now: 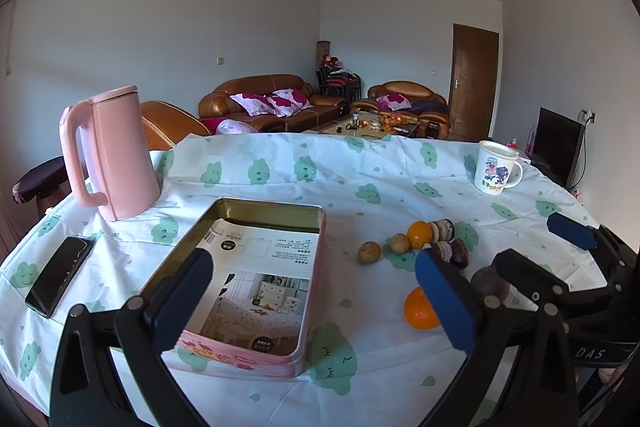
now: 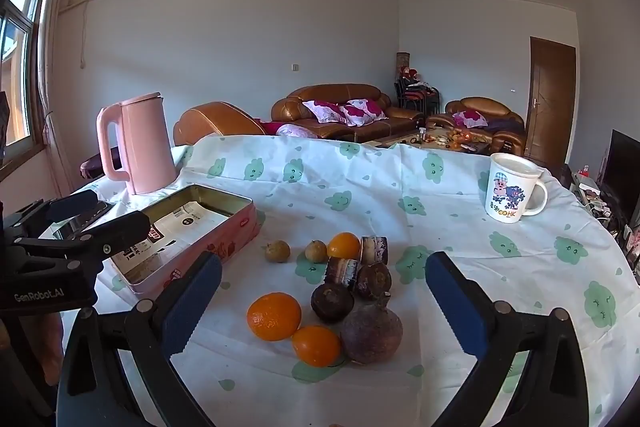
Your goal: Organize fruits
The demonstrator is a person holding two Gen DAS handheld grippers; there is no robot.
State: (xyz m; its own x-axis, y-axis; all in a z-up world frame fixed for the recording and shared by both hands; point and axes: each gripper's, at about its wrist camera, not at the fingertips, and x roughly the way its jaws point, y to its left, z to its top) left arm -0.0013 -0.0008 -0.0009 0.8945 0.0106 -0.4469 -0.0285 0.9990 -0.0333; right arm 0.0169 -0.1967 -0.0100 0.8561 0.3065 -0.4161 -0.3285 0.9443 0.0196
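Observation:
A cluster of fruit lies on the tablecloth: three oranges (image 2: 274, 315), (image 2: 316, 345), (image 2: 343, 245), two small brown fruits (image 2: 277, 251), (image 2: 316, 251), a large dark purple fruit (image 2: 371, 335) and several dark round and cut pieces (image 2: 332, 302). An open pink tin box (image 1: 244, 279) with printed paper inside lies to the left of them; it also shows in the right wrist view (image 2: 192, 227). My left gripper (image 1: 316, 303) is open over the tin's near end. My right gripper (image 2: 324, 299) is open, with the fruit between its fingers but farther out.
A pink kettle (image 1: 112, 155) stands at the back left. A black phone (image 1: 60, 279) lies at the left edge. A white cartoon mug (image 2: 512, 187) stands at the back right. The right gripper's fingers show in the left wrist view (image 1: 572, 231). Sofas stand beyond the table.

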